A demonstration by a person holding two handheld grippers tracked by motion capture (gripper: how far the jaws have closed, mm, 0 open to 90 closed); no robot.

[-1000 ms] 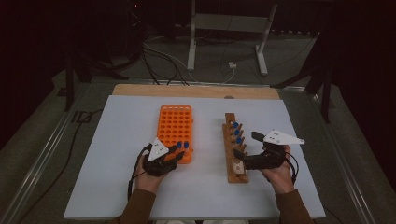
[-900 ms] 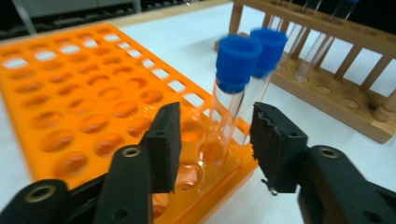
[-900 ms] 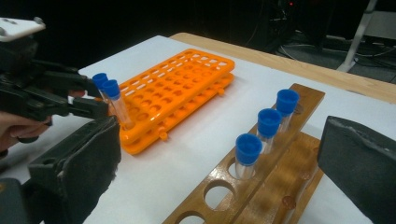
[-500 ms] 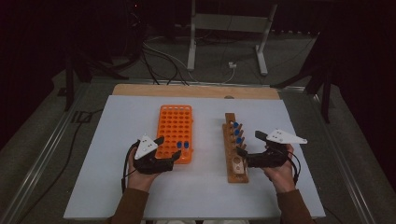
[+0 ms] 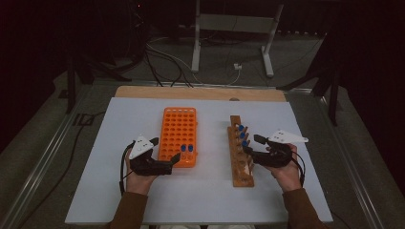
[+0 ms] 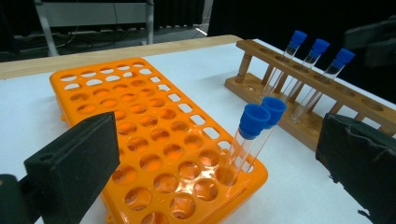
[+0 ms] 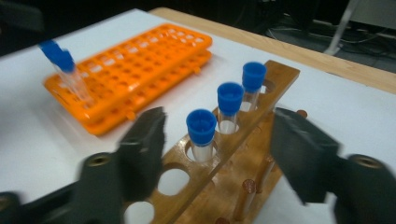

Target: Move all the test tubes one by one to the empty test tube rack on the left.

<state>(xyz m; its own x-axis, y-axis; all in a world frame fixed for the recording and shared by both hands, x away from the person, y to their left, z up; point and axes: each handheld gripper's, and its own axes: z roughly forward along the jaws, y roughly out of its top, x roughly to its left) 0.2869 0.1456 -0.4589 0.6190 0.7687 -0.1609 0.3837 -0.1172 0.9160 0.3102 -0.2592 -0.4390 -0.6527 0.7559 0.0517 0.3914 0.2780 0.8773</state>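
Now half-closing right gripper jaws flanking, not touching, upright nearest tube dead centre in wooden rack.

The high view looks forward and down from above the person's side, taking in the whole white table. Each gripper view sits low and close (just above the tabletop). Both share the orange plastic grid rack and the wooden tube rack, seen from opposite sides.
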